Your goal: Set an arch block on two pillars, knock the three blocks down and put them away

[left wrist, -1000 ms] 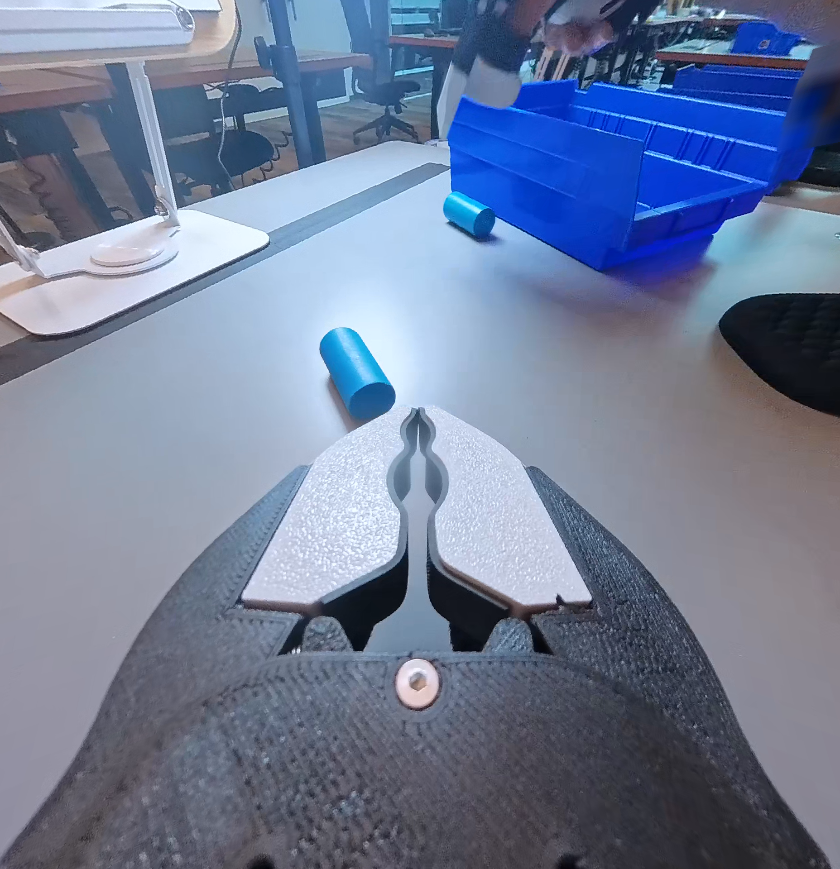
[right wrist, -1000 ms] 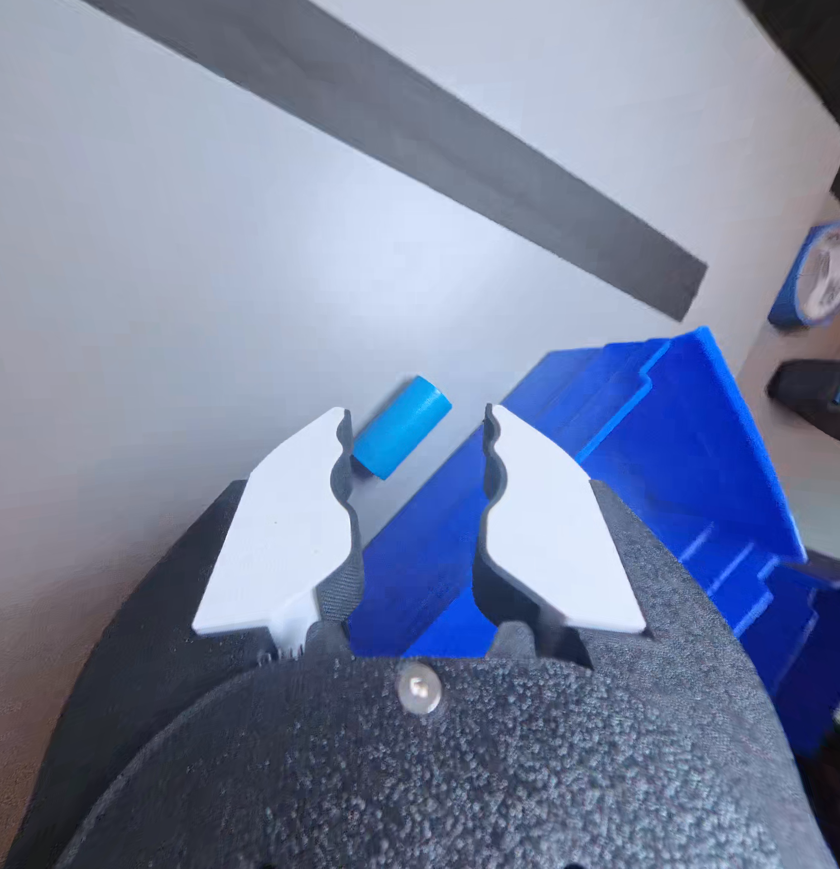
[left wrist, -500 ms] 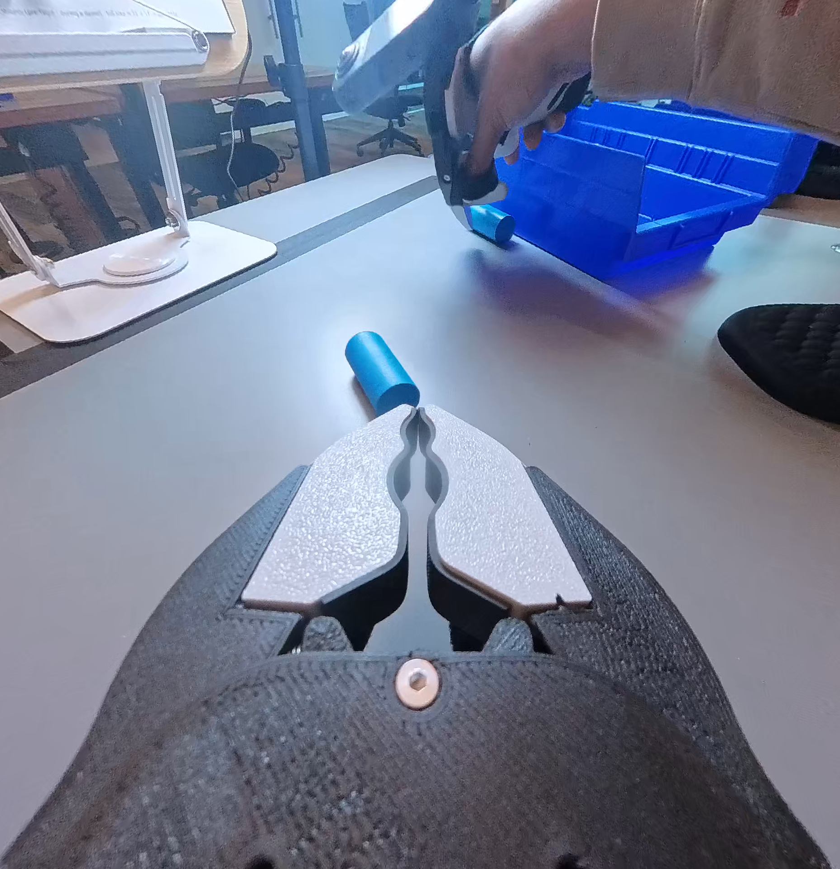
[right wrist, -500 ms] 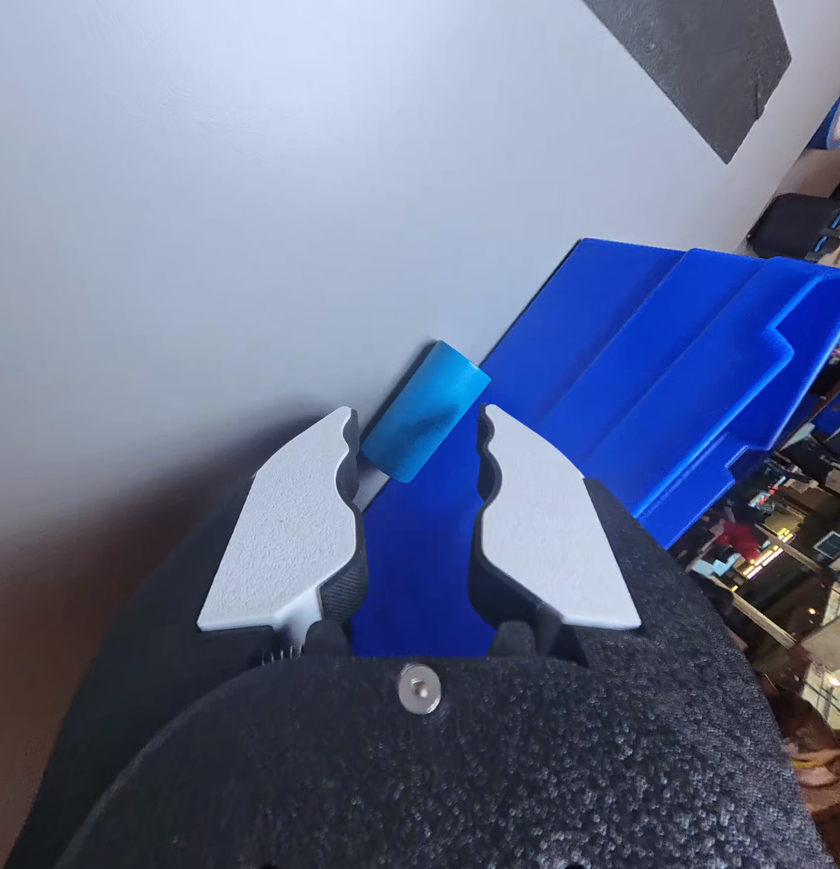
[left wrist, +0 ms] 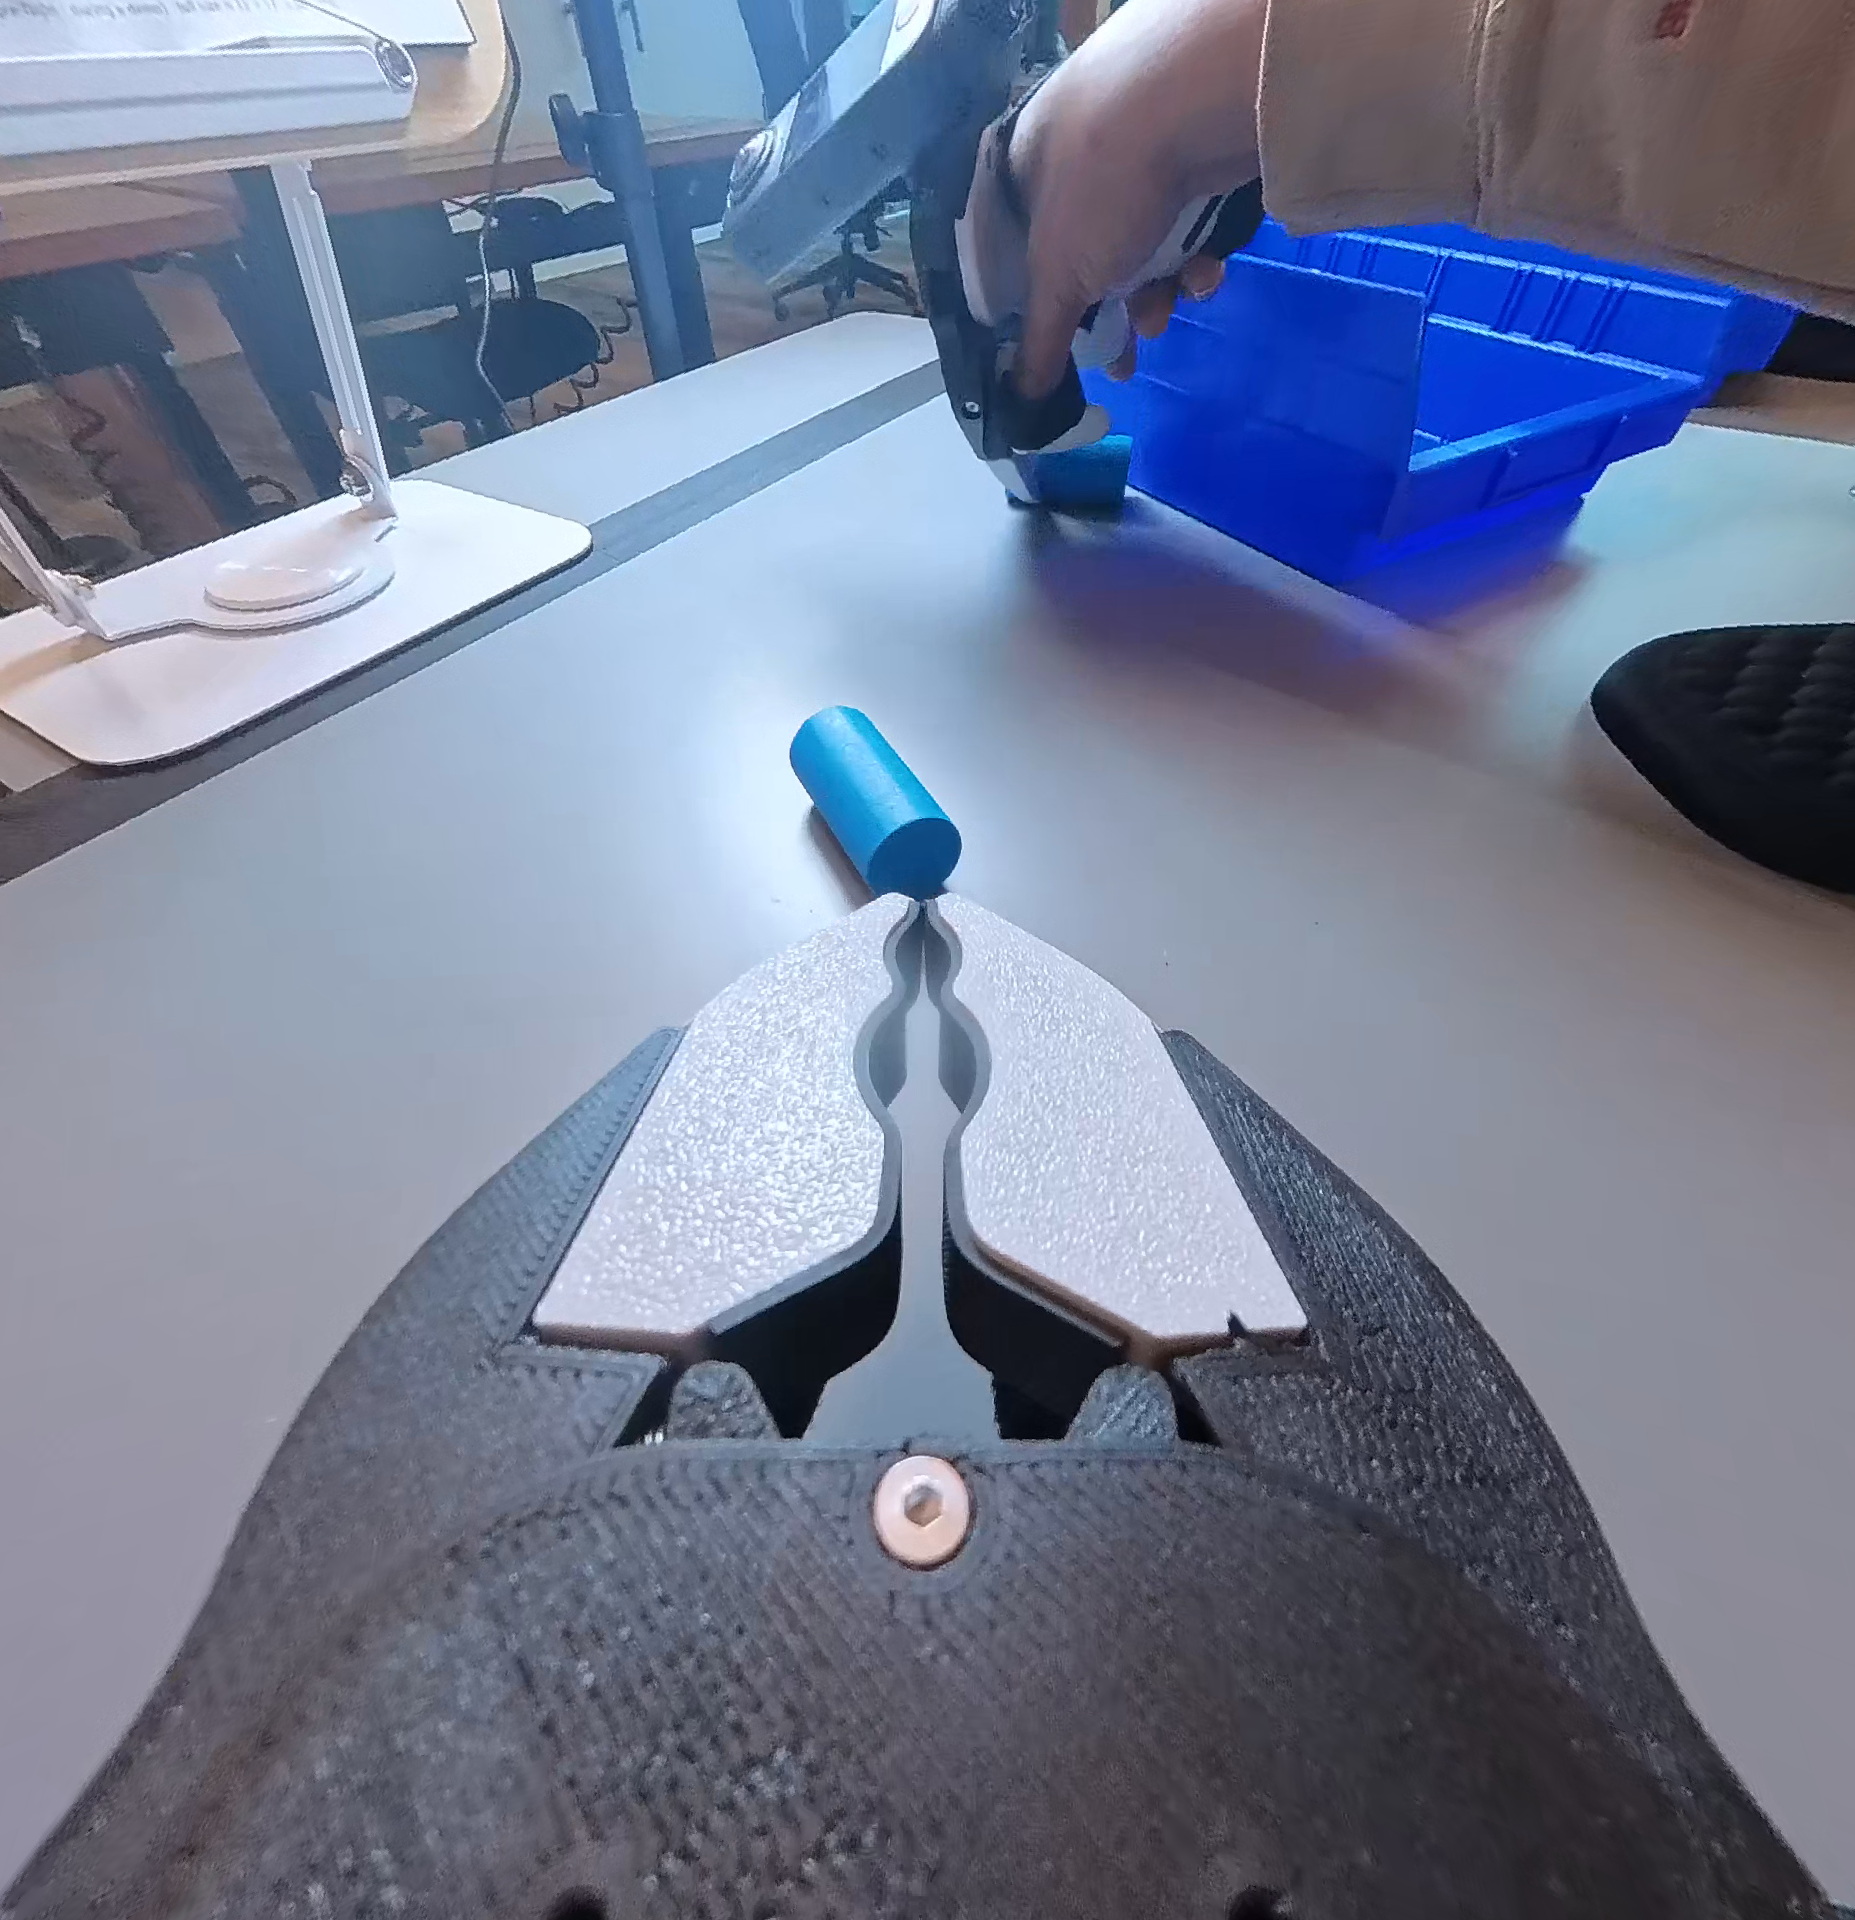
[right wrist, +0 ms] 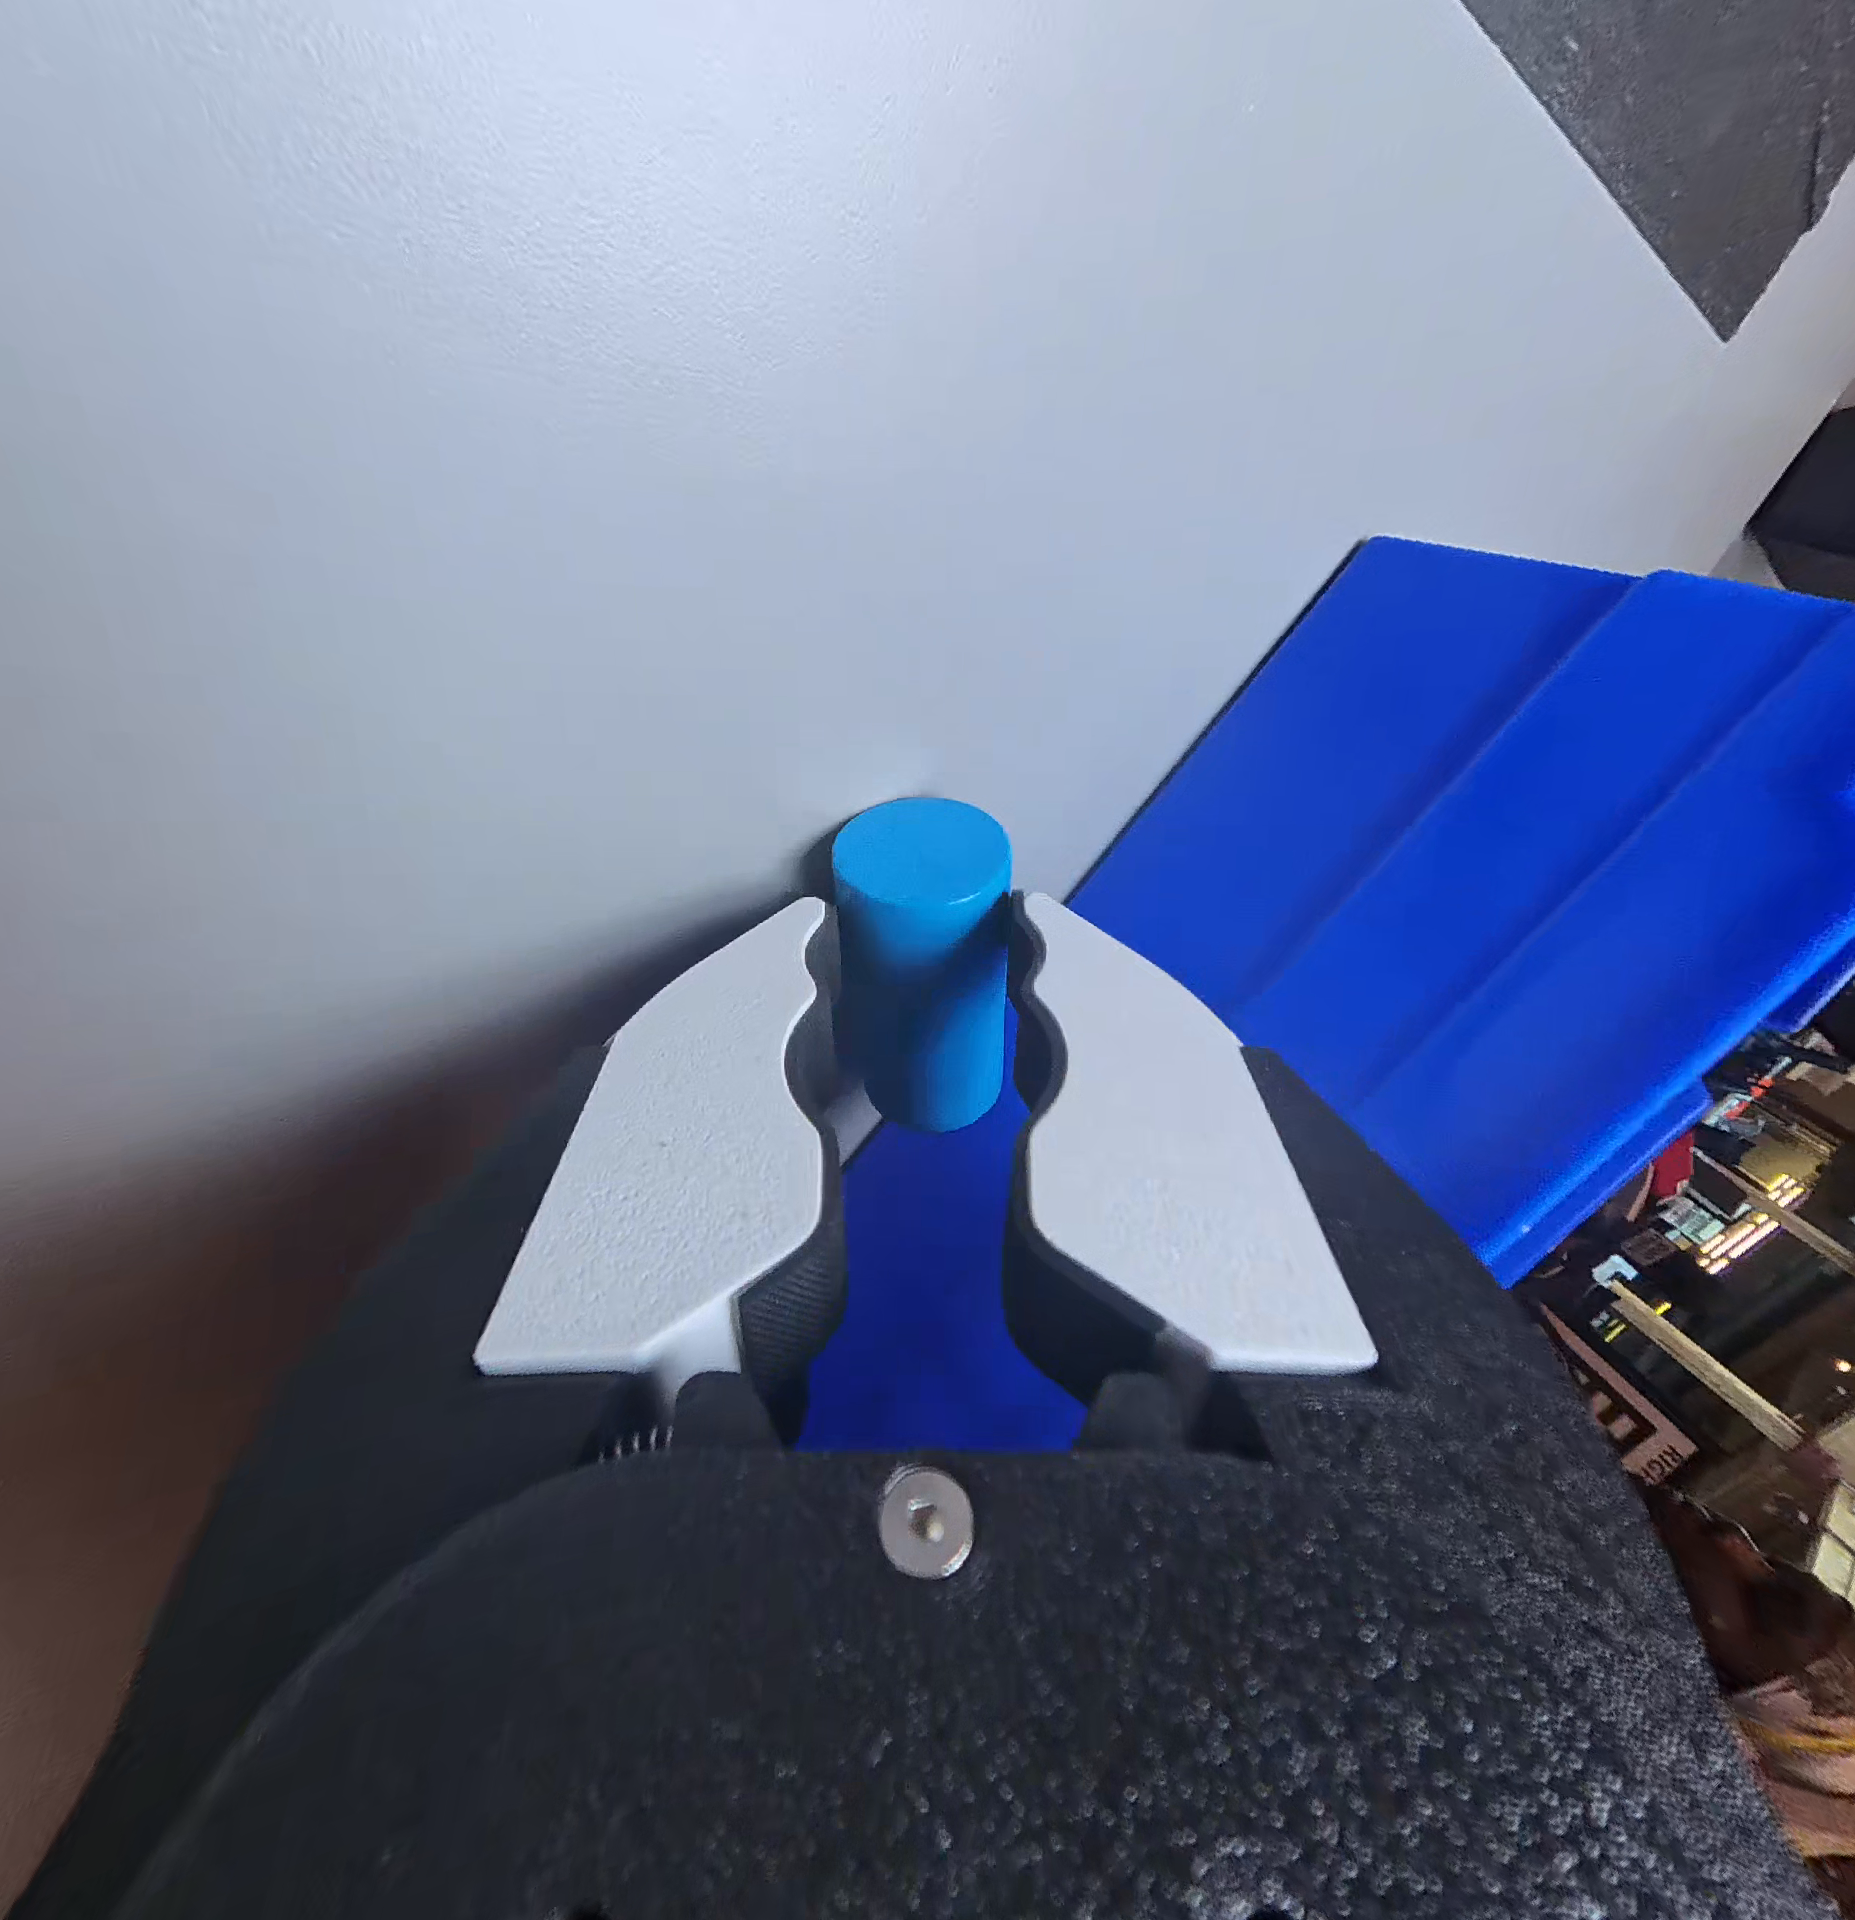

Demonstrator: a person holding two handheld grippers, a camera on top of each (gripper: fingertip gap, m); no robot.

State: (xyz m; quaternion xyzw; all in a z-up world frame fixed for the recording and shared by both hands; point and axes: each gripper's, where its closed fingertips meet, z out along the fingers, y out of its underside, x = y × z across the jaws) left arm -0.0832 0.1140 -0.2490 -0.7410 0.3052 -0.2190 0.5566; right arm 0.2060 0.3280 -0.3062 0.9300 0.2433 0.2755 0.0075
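A blue cylinder pillar (left wrist: 871,800) lies on its side on the grey table, just beyond my left gripper (left wrist: 921,906), which is shut and empty. A second blue cylinder (right wrist: 923,956) sits between the fingertips of my right gripper (right wrist: 921,914), which is closed around it at table level beside the blue bin (right wrist: 1525,883). The left wrist view shows that gripper (left wrist: 1037,447), held by a hand, on the far cylinder (left wrist: 1084,473) against the bin's (left wrist: 1422,416) near corner. No arch block is in view.
A white lamp base (left wrist: 258,592) stands at the far left of the table. A black mesh pad (left wrist: 1764,748) lies at the right edge. A dark strip (left wrist: 757,468) crosses the table behind the cylinders. My hands' fingertips stand some 35 cm from each other.
My right gripper came down to the far cylinder by the bin and closed its fingers around it. My left gripper moved slightly closer to the near cylinder and stayed shut.
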